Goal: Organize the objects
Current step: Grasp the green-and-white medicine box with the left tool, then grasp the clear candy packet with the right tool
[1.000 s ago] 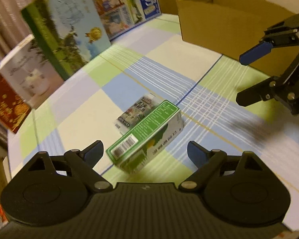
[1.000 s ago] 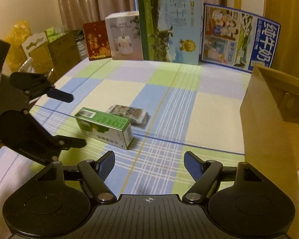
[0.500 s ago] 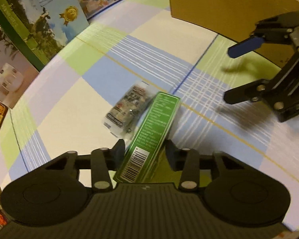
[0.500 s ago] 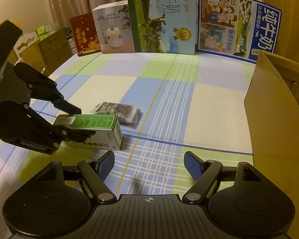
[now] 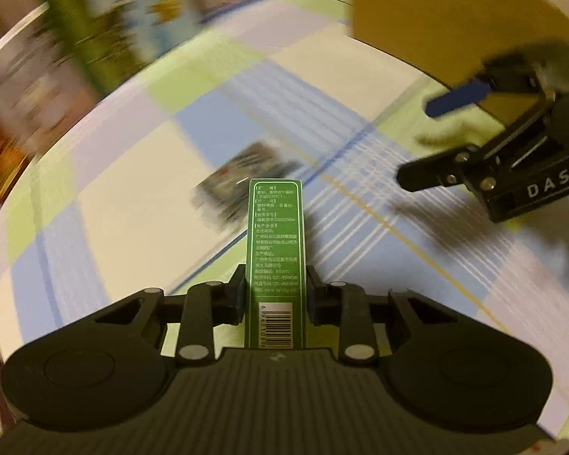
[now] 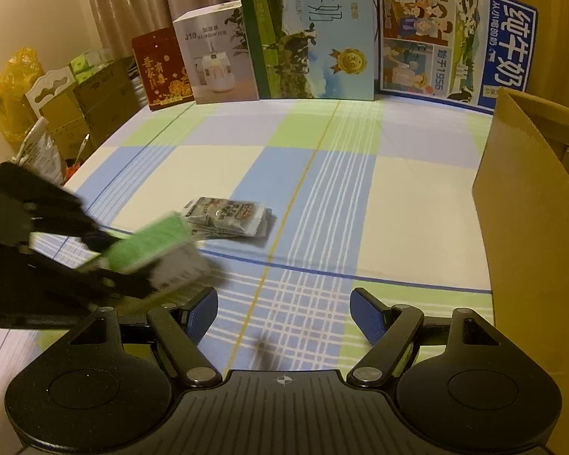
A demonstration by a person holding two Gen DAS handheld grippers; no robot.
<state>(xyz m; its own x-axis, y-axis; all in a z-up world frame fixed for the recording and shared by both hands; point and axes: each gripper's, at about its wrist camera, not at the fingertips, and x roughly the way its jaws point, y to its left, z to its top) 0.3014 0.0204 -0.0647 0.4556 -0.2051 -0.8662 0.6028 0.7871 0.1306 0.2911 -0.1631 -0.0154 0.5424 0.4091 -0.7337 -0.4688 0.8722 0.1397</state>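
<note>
The left wrist camera sits low behind its own tongs [image 5: 276,295], close over the counter [image 5: 140,204], facing far and rightward; its picture is smeared, so the far boxes are hard to read. The right wrist camera looks from behind the right tongs [image 6: 284,314], low and near, straight toward the far row of boxes [image 6: 311,34]. Both views share the checked middle of the counter, the flat packet [image 6: 227,216] and the cardboard box [image 6: 531,204]; each also sees the other's tongs.
</note>
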